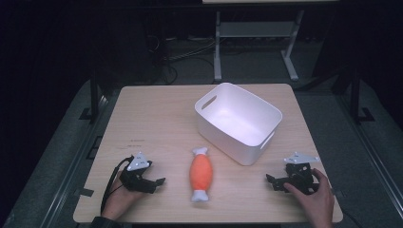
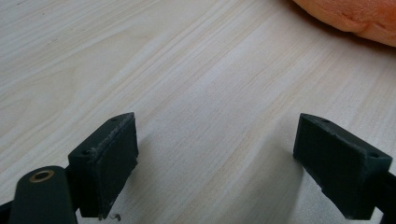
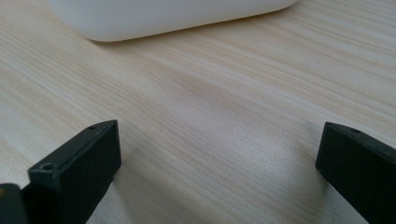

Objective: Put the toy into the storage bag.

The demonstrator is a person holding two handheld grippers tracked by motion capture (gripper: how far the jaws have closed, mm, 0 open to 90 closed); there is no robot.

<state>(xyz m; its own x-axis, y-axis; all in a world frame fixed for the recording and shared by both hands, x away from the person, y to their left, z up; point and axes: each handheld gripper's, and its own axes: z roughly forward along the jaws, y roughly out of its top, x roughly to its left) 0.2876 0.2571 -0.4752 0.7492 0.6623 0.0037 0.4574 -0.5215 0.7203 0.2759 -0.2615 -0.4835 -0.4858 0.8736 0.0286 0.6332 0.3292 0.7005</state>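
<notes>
Grippers rest low on the pale wooden table (image 1: 157, 109), one on either side of the orange plush toy with white knotted ends (image 1: 201, 174), which lies flat near the table's front edge. Left of the toy, the left gripper (image 1: 159, 182) sits in a person's hand with its black jaws spread wide and nothing between them; in the left gripper view its pads (image 2: 112, 158) frame bare wood grain, and the toy's orange flank (image 2: 359, 16) shows at the top right corner, apart from the jaws. Right of the toy and farther from it, the right gripper (image 1: 271, 182) points toward it, likewise released, its jaws (image 3: 79, 168) parted over empty tabletop in the right gripper view. Each gripper carries a grey three-cornered plate on top. Behind the toy and to its right stands the white rectangular plastic bin with cut-out handles (image 1: 259, 142), set at an angle, its near corner just beyond the toy's upper end; its rounded base (image 3: 177, 18) also shows ahead of the right gripper.
</notes>
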